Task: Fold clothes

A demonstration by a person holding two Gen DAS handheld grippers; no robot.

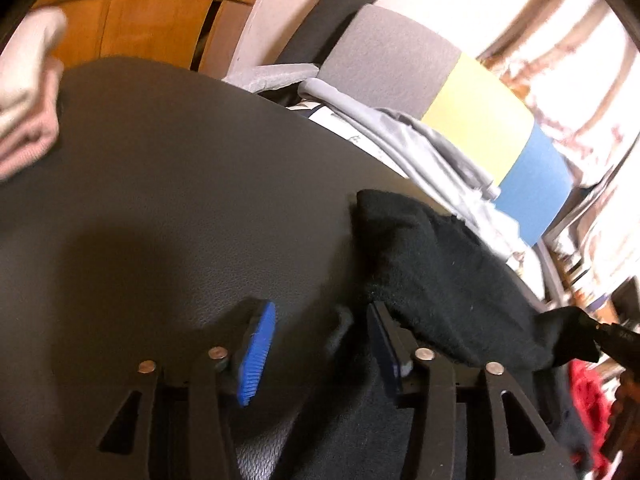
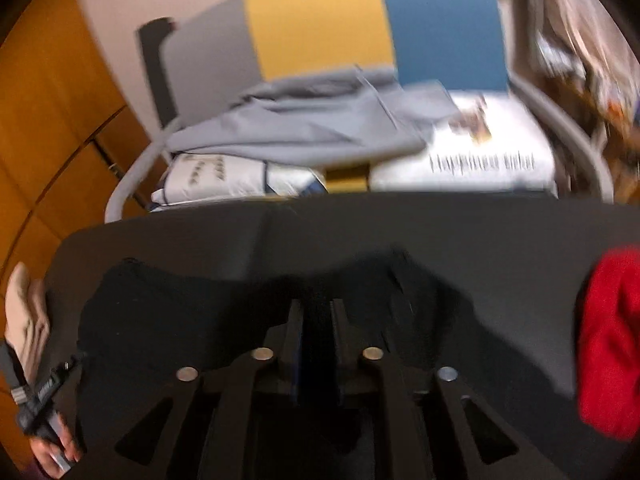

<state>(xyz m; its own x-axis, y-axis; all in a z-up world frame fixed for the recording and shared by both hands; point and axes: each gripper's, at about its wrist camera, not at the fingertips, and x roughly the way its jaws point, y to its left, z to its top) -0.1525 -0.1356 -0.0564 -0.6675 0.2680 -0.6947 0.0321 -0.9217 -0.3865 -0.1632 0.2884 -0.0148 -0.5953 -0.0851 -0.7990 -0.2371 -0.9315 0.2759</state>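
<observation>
On the dark bench [image 1: 160, 200], right tongs [image 2: 316, 320] clenched the black garment [image 1: 440, 264]; left tongs [image 1: 320, 344] gaped, apparently needing an edge before folding.

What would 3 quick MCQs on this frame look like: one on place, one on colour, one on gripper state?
1. The red garment lies where in the right wrist view?
A. right edge of table
B. on the chair
C. in the left gripper

2. Garment in the right gripper?
A. white
B. black
C. yellow

3. Left gripper?
A. shut on cloth
B. open
C. out of view

A: red cloth at the table's right edge.
B: black garment sits between the closed fingers.
B: blue pads stand apart.
</observation>
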